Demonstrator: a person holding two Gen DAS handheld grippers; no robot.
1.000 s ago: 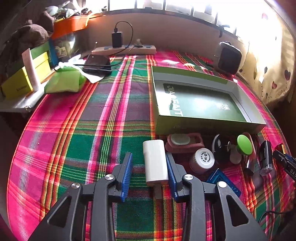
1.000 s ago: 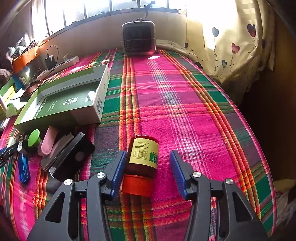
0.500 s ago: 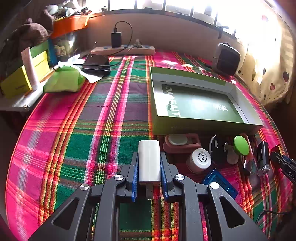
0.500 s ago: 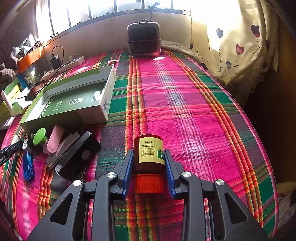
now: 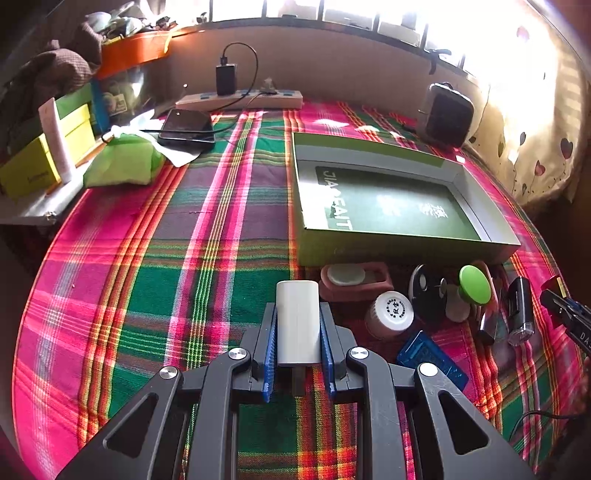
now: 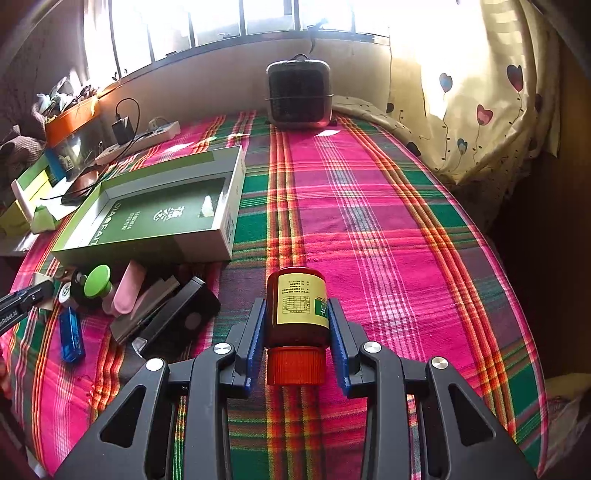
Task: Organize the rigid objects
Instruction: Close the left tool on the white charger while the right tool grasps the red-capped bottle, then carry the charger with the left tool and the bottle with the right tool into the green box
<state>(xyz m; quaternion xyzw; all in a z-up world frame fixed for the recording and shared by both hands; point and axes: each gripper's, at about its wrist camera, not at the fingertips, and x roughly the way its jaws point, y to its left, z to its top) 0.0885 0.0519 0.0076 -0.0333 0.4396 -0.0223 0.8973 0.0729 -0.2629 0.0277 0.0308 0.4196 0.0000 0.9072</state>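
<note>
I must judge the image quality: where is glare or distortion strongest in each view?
Left wrist view: the window burns out top right; the green box looks bent by the fisheye. Right wrist view: the curtain is washed out; the plaid cloth curves.

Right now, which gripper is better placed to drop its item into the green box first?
Left, probably. The left gripper, shut on the white adapter, faces the green box nearly straight ahead. The right gripper, holding the red bottle, has it off to its left.

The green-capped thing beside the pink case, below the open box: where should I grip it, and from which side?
Probably the round green cap: it stands proud of the pile, above the pink case and the black items around it. Come from above, jaws across the cap. Its lower part is hidden, so a lower grip can't be judged.
</note>
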